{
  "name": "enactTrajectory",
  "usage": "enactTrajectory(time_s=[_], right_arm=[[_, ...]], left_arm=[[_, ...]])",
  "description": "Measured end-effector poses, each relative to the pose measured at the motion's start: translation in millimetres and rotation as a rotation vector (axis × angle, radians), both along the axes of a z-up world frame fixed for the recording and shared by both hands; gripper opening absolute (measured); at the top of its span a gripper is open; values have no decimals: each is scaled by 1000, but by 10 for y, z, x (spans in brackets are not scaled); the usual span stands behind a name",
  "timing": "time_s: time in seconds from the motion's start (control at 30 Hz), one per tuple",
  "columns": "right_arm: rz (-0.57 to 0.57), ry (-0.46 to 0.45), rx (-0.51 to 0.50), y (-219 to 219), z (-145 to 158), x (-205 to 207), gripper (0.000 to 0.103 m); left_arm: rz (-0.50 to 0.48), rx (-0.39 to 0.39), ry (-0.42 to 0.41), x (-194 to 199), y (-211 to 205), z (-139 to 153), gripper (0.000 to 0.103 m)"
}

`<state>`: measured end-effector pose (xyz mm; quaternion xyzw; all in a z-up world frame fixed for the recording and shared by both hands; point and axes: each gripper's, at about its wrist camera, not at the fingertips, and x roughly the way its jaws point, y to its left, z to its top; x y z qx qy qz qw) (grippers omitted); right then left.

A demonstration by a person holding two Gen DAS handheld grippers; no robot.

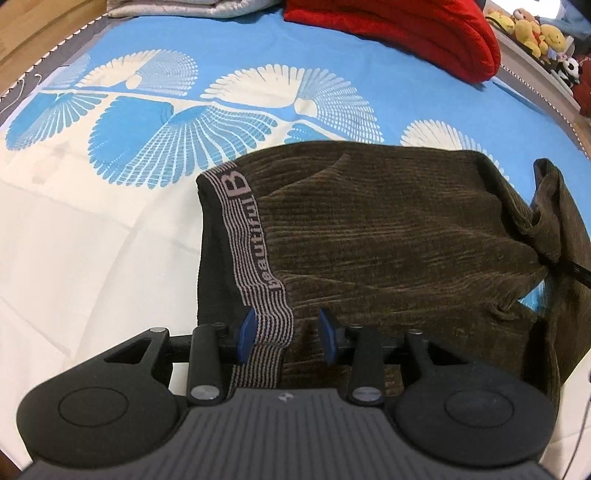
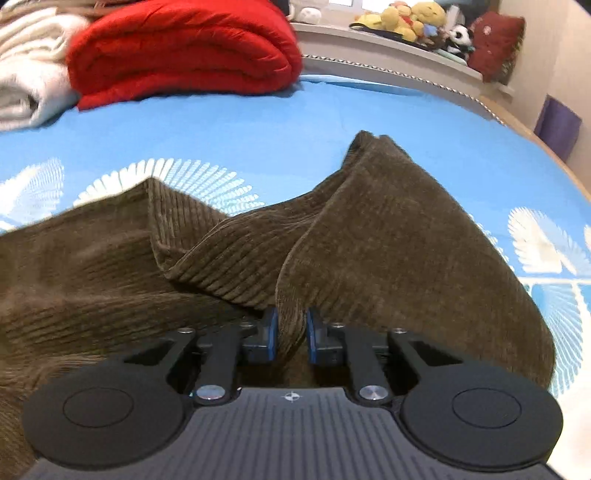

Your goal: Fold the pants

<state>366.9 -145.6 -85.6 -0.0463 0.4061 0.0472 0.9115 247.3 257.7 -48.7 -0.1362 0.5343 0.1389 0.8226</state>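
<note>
Brown corduroy pants (image 1: 388, 229) lie on a blue and white bedspread (image 1: 110, 221). Their striped elastic waistband (image 1: 255, 258), printed "beautiful", runs toward my left gripper (image 1: 288, 338). The left jaws stand apart around the waistband end and the cloth beside it, not pinched tight. In the right wrist view the pants (image 2: 388, 240) rise in a fold. My right gripper (image 2: 291, 332) has its blue pads close on both sides of a ridge of the corduroy. The leg ends are hidden.
A folded red blanket (image 1: 406, 40) (image 2: 184, 48) and a white blanket (image 2: 29, 81) lie at the far side of the bed. Stuffed toys (image 2: 413, 18) sit on a ledge beyond. The bed's edge (image 2: 498, 114) curves at the right.
</note>
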Motion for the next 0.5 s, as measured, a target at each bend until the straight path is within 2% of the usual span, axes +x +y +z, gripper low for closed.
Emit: enactTrajectory(time_s=[0.1, 0.3, 0.4, 0.5], right_arm=[[16, -18, 2, -248, 239, -131, 13], [23, 25, 103, -1221, 762, -599, 11], [81, 92, 79, -1661, 786, -1042, 11], [165, 190, 48, -2000, 647, -1523, 11]], left_arm=[[-1, -5, -22, -12, -12, 98, 41], [-10, -4, -51, -149, -56, 251, 41], [-21, 5, -53, -238, -106, 275, 41], [-34, 12, -54, -315, -176, 299, 41]])
